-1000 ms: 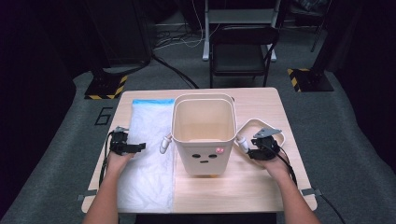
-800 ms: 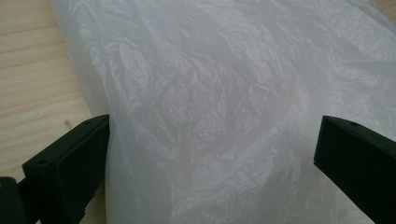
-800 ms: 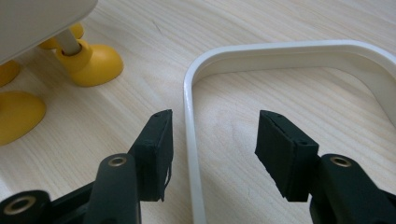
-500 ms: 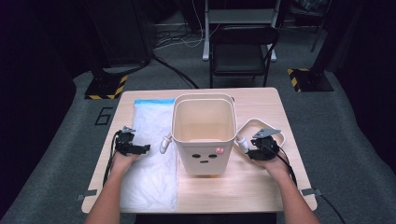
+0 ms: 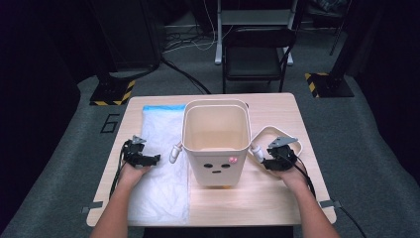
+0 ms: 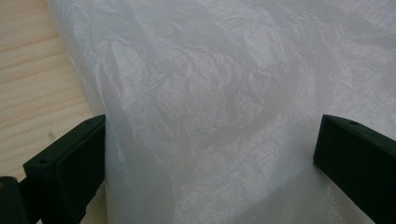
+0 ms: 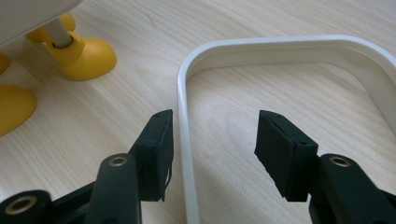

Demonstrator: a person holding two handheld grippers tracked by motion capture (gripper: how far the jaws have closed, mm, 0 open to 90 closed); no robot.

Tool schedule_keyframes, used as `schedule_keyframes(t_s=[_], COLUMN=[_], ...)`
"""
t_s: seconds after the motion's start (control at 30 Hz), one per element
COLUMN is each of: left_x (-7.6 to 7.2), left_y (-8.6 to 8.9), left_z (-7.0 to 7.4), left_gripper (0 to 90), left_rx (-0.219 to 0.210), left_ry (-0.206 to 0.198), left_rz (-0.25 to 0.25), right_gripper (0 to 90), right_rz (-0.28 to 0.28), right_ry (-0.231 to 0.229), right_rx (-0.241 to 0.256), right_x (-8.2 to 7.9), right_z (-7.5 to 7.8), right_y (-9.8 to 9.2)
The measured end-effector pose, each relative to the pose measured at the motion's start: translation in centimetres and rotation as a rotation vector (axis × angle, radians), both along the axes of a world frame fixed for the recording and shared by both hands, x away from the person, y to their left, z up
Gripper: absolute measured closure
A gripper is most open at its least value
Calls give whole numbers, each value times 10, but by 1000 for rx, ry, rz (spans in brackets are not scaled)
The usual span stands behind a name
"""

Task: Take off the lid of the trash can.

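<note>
A single figure, seemingly a "6" (image 5: 110, 122), is marked on the grey floor (image 5: 64, 163) just off the table's (image 5: 277, 198) far left corner; the high view is too coarse to be sure of it. Nothing can be read on the bin (image 5: 216, 148), the plastic bag (image 5: 161, 163) or either gripper

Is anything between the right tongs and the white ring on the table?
Nothing visible. The right tongs stand open, already straddling one side of the white ring, which lies flat on the table beside the bin's yellow feet.
</note>
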State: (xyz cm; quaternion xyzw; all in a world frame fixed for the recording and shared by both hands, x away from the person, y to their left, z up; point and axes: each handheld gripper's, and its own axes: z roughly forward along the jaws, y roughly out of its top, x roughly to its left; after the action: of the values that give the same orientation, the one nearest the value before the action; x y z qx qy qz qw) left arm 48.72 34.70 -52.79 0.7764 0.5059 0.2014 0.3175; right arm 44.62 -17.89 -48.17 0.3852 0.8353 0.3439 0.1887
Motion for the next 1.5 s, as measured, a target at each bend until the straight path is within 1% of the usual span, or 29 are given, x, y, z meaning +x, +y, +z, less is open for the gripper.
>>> schedule_keyframes(t_s=[0.07, 0.13, 0.17, 0.3, 0.47, 0.5, 0.57, 0.63, 0.67, 0.77, 0.83, 0.87, 0.93, 1.07, 1.13, 1.17, 1.2, 1.23, 1.33, 1.4, 1.43, 1.5], left_x=[-1, -1, -1, -4, -6, -7, -8, -10, -10, -12, -12, -12, -13, -13, -13, -13, -13, -13, -15, -16, -18, -20], left_y=[-1, -3, -4, -5, -7, -8, -9, -12, -13, -14, -14, -14, -14, -15, -15, -14, -14, -14, -13, -13, -13, -13], left_z=[-1, 1, 1, 3, 5, 6, 7, 8, 9, 8, 8, 8, 8, 9, 10, 10, 10, 10, 12, 15, 18, 23], left_gripper=[0, 4, 11, 93, 196, 226, 320, 408, 442, 522, 555, 596, 647, 753, 812, 839, 854, 861, 870, 873, 873, 874], left_rx=[-3, 6, 1, 0, -2, -6, -9, -17, -9, -23, -23, -25, -35, -37, -39, -40, -55, -53, -38, -16, -15, -29], left_ry=[-7, 2, -2, -11, -10, -13, -15, -18, -16, -30, -30, -33, -35, -22, -10, 2, 6, 6, 20, 20, 19, 10], left_rz=[19, 34, 34, 4, -25, -39, -67, -77, -87, -101, -109, -115, -113, -118, -117, -120, -111, -114, -131, -153, -157, -164], right_gripper=[457, 457, 457, 457, 457, 457, 457, 457, 457, 457, 458, 458, 458, 458, 458, 458, 458, 458, 457, 456, 454, 447], right_rz=[2, -5, -4, -8, -12, -12, -14, -15, -14, -13, -14, -14, -16, -17, -18, -24, -22, -24, -15, -23, -20, -20], right_ry=[0, 2, 5, 7, 7, 4, 4, 4, 3, -5, -11, -14, -15, -18, -20, -14, -20, -20, -23, -18, -17, -16], right_rx=[-4, -6, -10, -14, -16, -16, -16, -16, -16, -16, -16, -17, -16, -16, -16, -13, -13, -12, -17, -12, -13, -13], right_x=[0, 0, 0, 0, 0, 0, 0, 0, 0, 0, 0, 0, 0, 1, 1, 0, 1, 0, 0, -1, -1, 0], right_z=[0, -1, -1, -2, -2, -2, -2, -2, -2, -1, -1, -1, -1, -2, -1, -1, -1, -1, -1, 0, 0, 0], right_y=[0, 1, 1, 1, 0, 0, 0, 0, 0, 0, -1, -1, -1, -2, -3, -3, -3, -3, -4, -3, -2, -2])
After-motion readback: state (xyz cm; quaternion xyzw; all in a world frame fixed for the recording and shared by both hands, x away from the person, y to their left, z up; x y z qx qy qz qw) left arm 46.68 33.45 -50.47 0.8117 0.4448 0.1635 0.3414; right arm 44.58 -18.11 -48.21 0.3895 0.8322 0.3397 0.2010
